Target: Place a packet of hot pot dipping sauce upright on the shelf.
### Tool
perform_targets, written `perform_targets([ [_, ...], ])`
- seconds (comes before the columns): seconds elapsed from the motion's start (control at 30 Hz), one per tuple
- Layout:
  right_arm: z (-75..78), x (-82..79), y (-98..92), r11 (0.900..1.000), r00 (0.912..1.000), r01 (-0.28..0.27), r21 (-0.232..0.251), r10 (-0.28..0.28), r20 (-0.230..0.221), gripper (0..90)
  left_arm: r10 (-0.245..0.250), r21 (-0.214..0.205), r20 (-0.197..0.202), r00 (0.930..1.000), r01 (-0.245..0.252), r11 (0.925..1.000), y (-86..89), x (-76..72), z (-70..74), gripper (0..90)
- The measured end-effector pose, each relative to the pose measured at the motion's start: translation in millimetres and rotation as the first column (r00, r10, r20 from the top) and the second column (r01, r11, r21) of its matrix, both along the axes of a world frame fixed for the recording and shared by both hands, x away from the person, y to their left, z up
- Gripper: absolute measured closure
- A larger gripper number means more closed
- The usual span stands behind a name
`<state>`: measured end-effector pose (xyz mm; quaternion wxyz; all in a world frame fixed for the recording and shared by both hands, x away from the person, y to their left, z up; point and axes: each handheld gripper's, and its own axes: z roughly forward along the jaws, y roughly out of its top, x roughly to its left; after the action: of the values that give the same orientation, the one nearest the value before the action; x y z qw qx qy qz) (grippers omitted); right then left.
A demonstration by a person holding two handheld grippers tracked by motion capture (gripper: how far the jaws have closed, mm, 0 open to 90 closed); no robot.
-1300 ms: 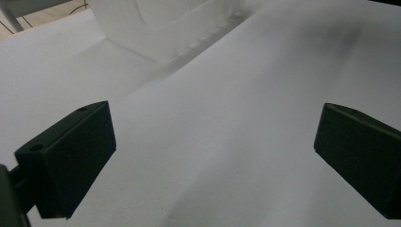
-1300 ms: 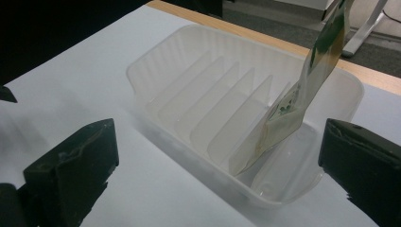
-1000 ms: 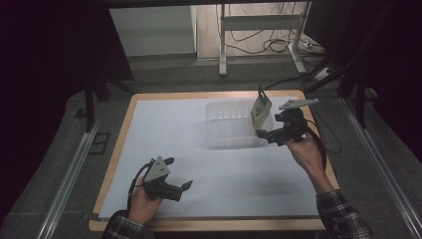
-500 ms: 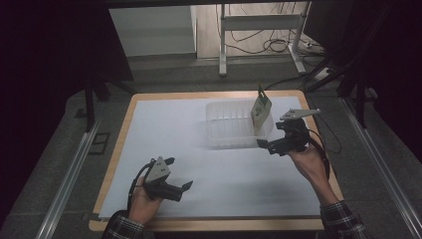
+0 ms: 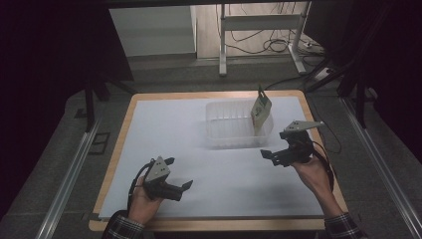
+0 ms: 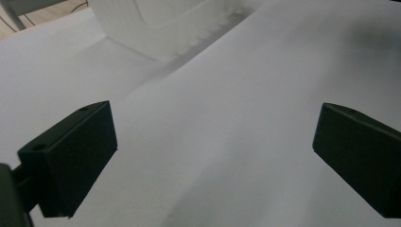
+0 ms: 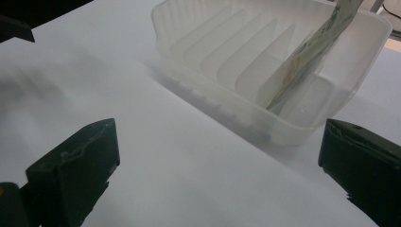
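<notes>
A clear ribbed plastic container (image 5: 234,130) sits on the white sheet at the back right of the table. A pale printed packet (image 5: 261,108) stands tilted in its right end, leaning on a divider. In the right gripper view the container (image 7: 222,61) and the packet (image 7: 302,56) lie just ahead. My right gripper (image 5: 272,152) hovers open a short way in front of the container, nothing between its jaws (image 7: 217,165). My left gripper (image 5: 178,173) rests open at the near left, empty (image 6: 213,156), with a corner of the container (image 6: 156,28) far ahead.
The white sheet (image 5: 174,129) covers a wooden table top (image 5: 124,124) with a bare rim. Metal rails run along both sides on the floor. A desk frame and cables (image 5: 268,45) stand beyond the far edge.
My right gripper has drawn back from the packet and the container toward the near side and lowered. The packet stays standing in the container. The left gripper has not moved.
</notes>
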<state>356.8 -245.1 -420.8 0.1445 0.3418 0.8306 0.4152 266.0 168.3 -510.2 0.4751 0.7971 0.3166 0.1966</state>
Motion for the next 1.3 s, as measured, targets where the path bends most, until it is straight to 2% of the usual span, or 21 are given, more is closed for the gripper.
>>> perform_targets([
  [0.53, -18.1, -19.3, -10.1, 0.9998, 0.9999, 0.014, -0.016, -0.014, 0.005, 0.0, -0.005, 0.01, 0.004, 1.0, 0.005, 0.9999, -0.6, -1.2, 0.6, 1.3],
  [0.93, -22.6, -38.9, -19.5, 0.9987, 0.9993, 0.03, -0.041, -0.029, 0.026, 0.0, -0.014, 0.005, 0.006, 0.9999, 0.014, 0.9999, -0.2, -1.8, 1.1, 1.3],
  [1.3, -26.4, -53.1, -27.0, 0.9984, 0.9986, 0.041, -0.04, -0.04, 0.034, 0.0, -0.022, 0.003, 0.008, 0.9997, 0.022, 0.9998, 0.0, -2.2, 1.4, 1.2],
])
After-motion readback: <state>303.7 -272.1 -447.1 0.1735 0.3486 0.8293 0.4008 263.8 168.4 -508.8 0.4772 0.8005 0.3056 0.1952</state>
